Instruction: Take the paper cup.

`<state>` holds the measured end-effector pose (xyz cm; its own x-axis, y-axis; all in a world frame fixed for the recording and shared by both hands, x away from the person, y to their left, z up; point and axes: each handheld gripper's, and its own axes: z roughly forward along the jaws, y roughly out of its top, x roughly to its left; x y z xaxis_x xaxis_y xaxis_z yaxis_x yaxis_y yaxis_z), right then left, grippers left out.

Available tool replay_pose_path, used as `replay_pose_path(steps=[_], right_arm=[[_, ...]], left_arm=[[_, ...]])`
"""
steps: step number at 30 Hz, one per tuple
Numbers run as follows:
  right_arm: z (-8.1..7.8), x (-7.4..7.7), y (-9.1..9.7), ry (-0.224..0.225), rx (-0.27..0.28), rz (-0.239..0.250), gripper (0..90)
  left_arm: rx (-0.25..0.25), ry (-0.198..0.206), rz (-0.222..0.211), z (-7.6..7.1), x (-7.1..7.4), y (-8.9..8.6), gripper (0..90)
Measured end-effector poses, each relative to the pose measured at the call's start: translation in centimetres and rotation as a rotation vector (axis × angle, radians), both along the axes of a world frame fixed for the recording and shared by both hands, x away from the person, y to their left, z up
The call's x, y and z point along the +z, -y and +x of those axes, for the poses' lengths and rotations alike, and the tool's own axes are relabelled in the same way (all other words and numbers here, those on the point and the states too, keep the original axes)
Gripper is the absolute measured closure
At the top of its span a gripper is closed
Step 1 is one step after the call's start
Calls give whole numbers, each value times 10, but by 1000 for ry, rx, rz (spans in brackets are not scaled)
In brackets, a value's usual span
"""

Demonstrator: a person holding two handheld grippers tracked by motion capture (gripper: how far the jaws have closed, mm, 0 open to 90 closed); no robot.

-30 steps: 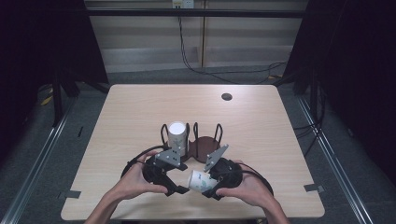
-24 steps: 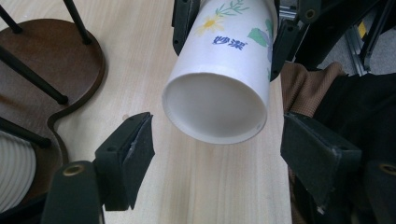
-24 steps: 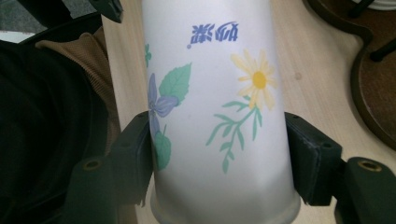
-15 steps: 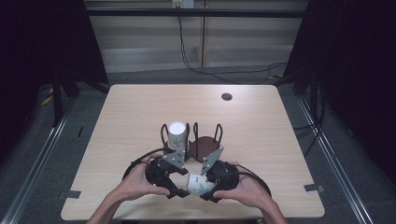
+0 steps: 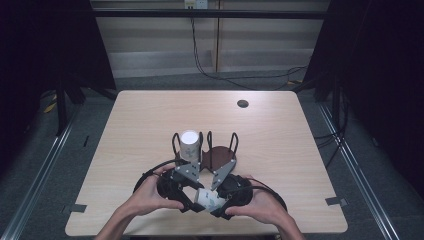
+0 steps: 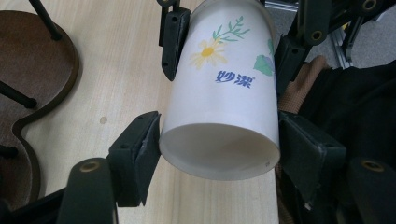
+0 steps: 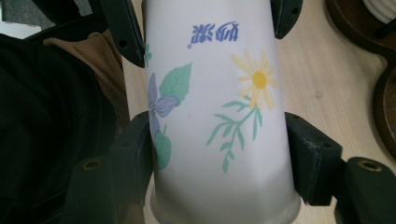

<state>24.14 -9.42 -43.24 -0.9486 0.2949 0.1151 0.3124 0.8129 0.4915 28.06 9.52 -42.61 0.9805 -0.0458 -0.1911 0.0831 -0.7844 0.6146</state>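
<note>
While both grippers clamp it from opposite ends, a white paper cup (image 5: 209,199) printed with flowers lies roughly on its side, low and centre in the high view, just above the table (image 5: 300,150) near its front edge. Left gripper (image 6: 217,140) has its jaws pressed on the cup's sides near one end, which faces that camera as a recessed disc, so probably the base. Right gripper (image 7: 219,140) has its jaws shut on the cup body, with the other end, probably the mouth, at the bottom of that frame. Long axis runs gripper to gripper, about level, left to right across the frame.

Judgement: held at both ends like this, it looks like a hand-over between grippers, or a turning of the cup before it is set down.

Above the hands, mid-frame in the high view, sits a dark brown cup rack (image 5: 217,152) with wire hoops. A second white cup (image 5: 190,144) stands upright in its left place; the right place is bare.
</note>
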Motion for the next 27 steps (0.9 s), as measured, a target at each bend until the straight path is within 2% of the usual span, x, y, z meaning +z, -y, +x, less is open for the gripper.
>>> replay_pose_path(steps=[3,5,8,15,18,21,27], right_arm=[[0,0,-1,4,-2,2,326],[0,-1,-1,8,-2,4,327],[1,-2,-2,3,2,11,327],[0,0,-2,-3,-3,27,328],[0,0,-3,-6,10,40,328],[0,0,-3,-5,9,43,328],[0,-1,-2,-11,16,45,320]], left_arm=[[2,-1,1,0,-1,1,305],[-8,7,7,-1,0,0,341],[-4,14,8,-2,0,0,344],[-12,1,7,-2,0,2,335],[-22,-18,-16,-2,0,2,339],[-25,0,-9,-3,0,3,341],[-30,-9,-11,-3,0,3,355]])
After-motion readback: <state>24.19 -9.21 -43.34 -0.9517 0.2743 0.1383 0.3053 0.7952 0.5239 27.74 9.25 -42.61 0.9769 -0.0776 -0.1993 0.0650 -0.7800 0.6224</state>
